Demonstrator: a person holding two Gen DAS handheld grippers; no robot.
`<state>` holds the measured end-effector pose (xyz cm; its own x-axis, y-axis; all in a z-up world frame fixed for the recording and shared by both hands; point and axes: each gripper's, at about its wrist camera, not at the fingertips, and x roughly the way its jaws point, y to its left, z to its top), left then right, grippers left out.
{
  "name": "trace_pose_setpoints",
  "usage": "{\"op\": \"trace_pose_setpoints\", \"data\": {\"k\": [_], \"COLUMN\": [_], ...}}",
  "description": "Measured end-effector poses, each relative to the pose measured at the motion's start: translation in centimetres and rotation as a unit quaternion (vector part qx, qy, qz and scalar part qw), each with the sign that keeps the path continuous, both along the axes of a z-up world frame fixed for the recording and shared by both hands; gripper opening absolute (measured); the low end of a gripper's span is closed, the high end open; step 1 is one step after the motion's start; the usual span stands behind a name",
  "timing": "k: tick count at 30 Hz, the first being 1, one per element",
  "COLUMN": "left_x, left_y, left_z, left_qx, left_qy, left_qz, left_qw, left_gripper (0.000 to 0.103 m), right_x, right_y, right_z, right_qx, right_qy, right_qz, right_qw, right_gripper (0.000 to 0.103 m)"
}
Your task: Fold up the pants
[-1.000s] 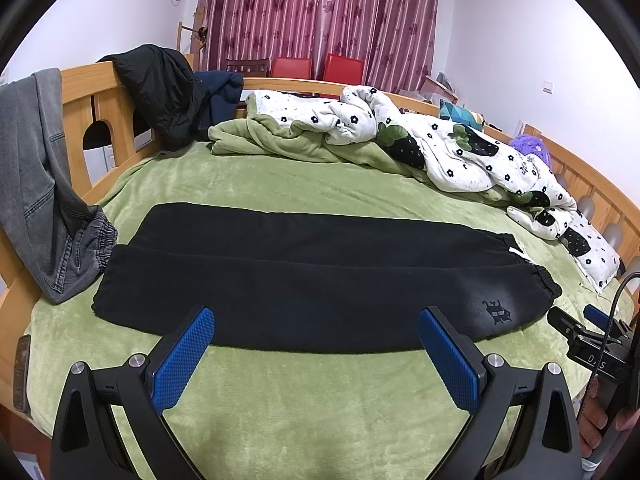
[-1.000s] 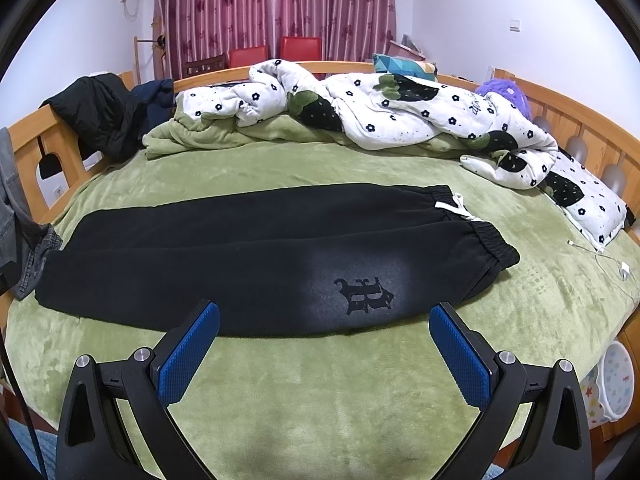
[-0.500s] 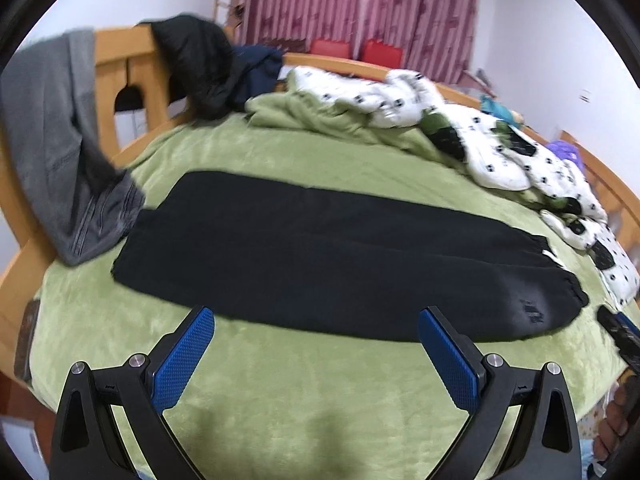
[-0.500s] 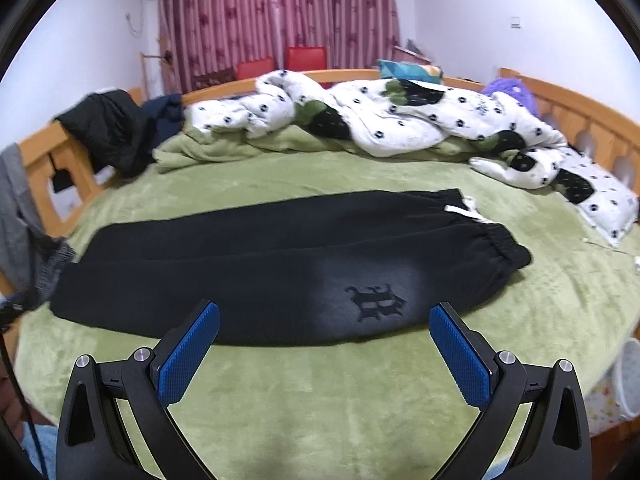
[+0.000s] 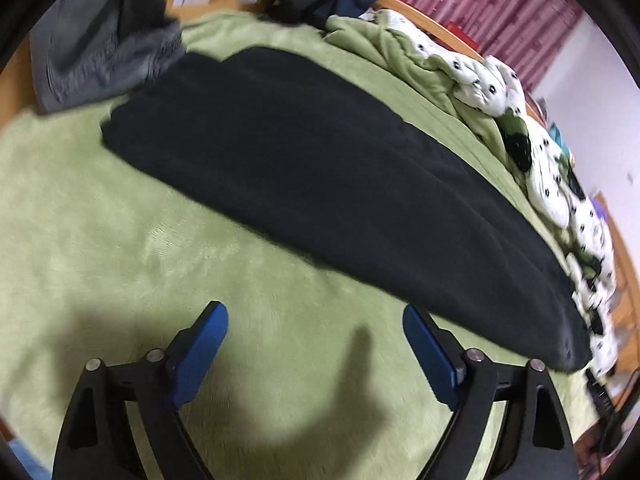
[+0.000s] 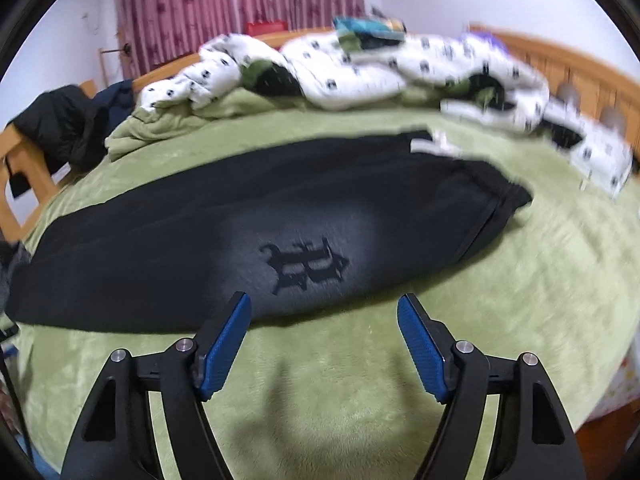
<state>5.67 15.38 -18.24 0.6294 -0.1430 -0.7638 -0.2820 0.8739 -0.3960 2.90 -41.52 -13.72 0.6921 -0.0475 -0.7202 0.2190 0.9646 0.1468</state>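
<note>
Black pants (image 5: 328, 168) lie flat across the green bed, one leg folded over the other. In the right wrist view the pants (image 6: 200, 232) show a dark gothic emblem (image 6: 306, 266) and the elastic waistband (image 6: 496, 204) at the right end. My left gripper (image 5: 316, 314) is open and empty, low over the blanket just short of the pants' near edge. My right gripper (image 6: 324, 304) is open and empty, at the pants' near edge below the emblem.
A green blanket (image 5: 120, 240) covers the bed. A white spotted duvet (image 6: 360, 64) is heaped along the far side. Grey jeans (image 5: 100, 36) hang on the wooden frame by the cuffs. A black jacket (image 6: 60, 128) drapes the frame. The bed edge drops off at right (image 6: 600, 400).
Both grippers have moved down and forward toward the pants' near edge. The left view has swung toward the cuff end and tilted. Both sets of jaws have narrowed somewhat but stay open.
</note>
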Motion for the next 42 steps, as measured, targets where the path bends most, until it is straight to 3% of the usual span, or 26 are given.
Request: {"op": "trace_pose_setpoints", "data": {"k": [5, 11, 13, 14, 15, 16, 17, 19, 21, 24, 29, 36, 42], "left_x": [1.5, 4.2, 5.0, 5.1, 5.3, 5.6, 5.8, 5.2, 4.4, 6.0, 9.9, 17.2, 22.8], "left_y": [1.2, 1.2, 1.4, 1.5, 1.6, 1.6, 1.6, 2.2, 2.5, 2.0, 0.7, 0.4, -1.9], "left_z": [-1.1, -1.6, -1.7, -1.7, -1.6, -1.5, -1.4, -0.2, 2.2, 6.0, 9.7, 8.1, 5.4], "left_qx": [-0.036, -0.028, -0.027, -0.025, -0.021, -0.013, -0.006, -0.025, -0.041, -0.010, 0.063, 0.086, 0.152], "left_qy": [-0.029, -0.029, -0.018, -0.014, -0.009, -0.002, 0.004, -0.011, -0.050, -0.077, -0.110, -0.102, -0.080], "left_qz": [0.016, 0.030, 0.048, 0.058, 0.065, 0.064, 0.063, 0.071, 0.078, 0.069, 0.056, 0.062, 0.042], "left_qw": [0.9988, 0.9987, 0.9983, 0.9979, 0.9976, 0.9979, 0.9980, 0.9971, 0.9949, 0.9946, 0.9903, 0.9891, 0.9842], "left_gripper": [0.085, 0.077, 0.067, 0.058, 0.042, 0.029, 0.012, 0.011, 0.011, 0.011, 0.011, 0.011, 0.011], "right_x": [1.7, 4.1, 5.1, 5.6, 6.1, 6.5, 6.9, 7.1, 7.4, 9.2, 13.6, 19.1, 24.8], "right_y": [-2.7, -4.7, -5.0, -5.0, -5.0, -5.1, -5.1, -5.0, -4.9, -4.4, -4.1, -4.1, -2.6], "right_z": [-2.0, -4.9, -5.7, -5.9, -5.7, -5.5, -5.0, -3.2, -1.4, 2.2, 4.2, 3.2, 0.1], "right_qx": [0.052, 0.096, 0.097, 0.096, 0.097, 0.099, 0.103, 0.106, 0.104, 0.089, 0.100, 0.077, 0.040], "right_qy": [-0.002, 0.016, 0.022, 0.013, 0.008, 0.008, 0.006, -0.020, -0.040, -0.071, -0.081, -0.093, -0.060], "right_qz": [-0.035, -0.061, -0.066, -0.071, -0.073, -0.073, -0.073, -0.069, -0.053, -0.031, -0.017, 0.000, -0.006], "right_qw": [0.998, 0.993, 0.993, 0.993, 0.993, 0.992, 0.992, 0.992, 0.992, 0.993, 0.992, 0.993, 0.997], "right_gripper": [0.074, 0.074, 0.070, 0.068, 0.055, 0.031, 0.023, 0.015, 0.014, 0.014, 0.013, 0.014, 0.013]}}
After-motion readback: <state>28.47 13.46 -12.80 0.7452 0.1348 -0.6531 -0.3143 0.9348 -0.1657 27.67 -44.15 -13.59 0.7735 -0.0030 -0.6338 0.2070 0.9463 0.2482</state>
